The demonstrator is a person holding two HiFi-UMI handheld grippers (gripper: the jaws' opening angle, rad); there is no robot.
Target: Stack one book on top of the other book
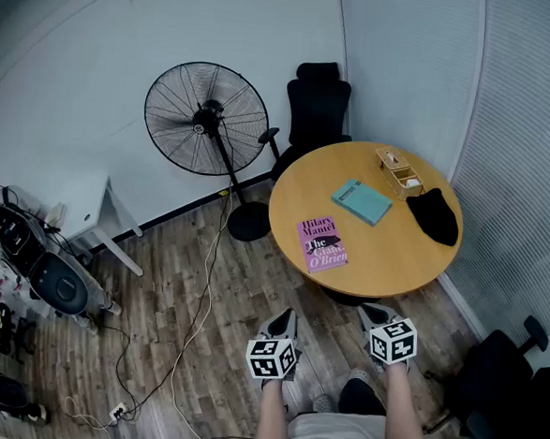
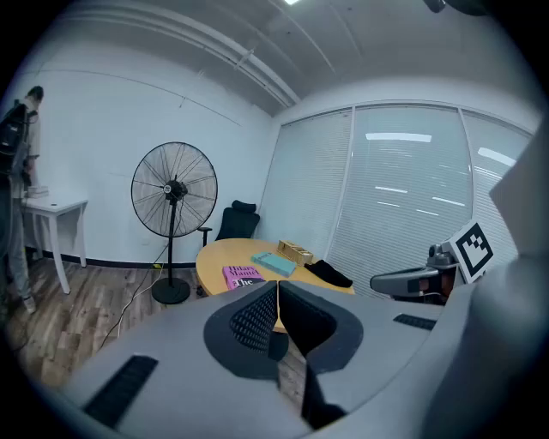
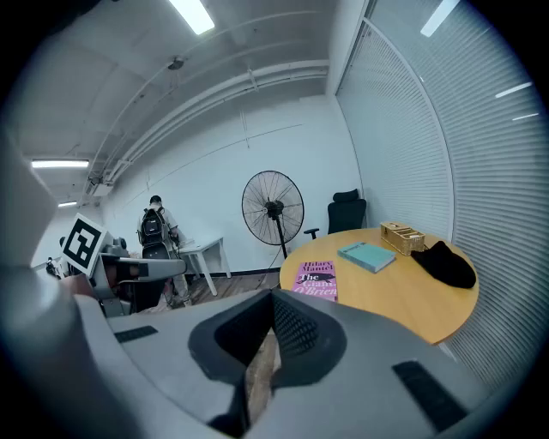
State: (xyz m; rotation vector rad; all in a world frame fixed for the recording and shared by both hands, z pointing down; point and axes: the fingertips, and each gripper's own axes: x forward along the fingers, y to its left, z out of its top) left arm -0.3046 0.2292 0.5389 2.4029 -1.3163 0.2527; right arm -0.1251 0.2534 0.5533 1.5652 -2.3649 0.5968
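A pink book [image 1: 321, 243] lies flat near the front left edge of the round wooden table [image 1: 394, 260]; it also shows as the pink book [image 2: 244, 276] and the pink book [image 3: 316, 279]. A teal book [image 1: 362, 201] lies flat further back, apart from it, seen too as the teal book [image 2: 274, 262] and the teal book [image 3: 367, 255]. My left gripper [image 1: 283, 320] and right gripper [image 1: 373, 316] hang over the floor short of the table, both shut and empty. In the left gripper view its own gripper [image 2: 277, 291] has jaws together; so does the right gripper [image 3: 273, 302].
A small wooden box [image 1: 399, 170] and a black cloth [image 1: 434, 216] sit on the table's far side. A standing fan [image 1: 207, 120] and a black chair [image 1: 317, 109] stand behind it, with cables [image 1: 197, 321] across the floor. Another chair [image 1: 504, 375] stands at the right. A person [image 3: 157, 231] stands by a white desk.
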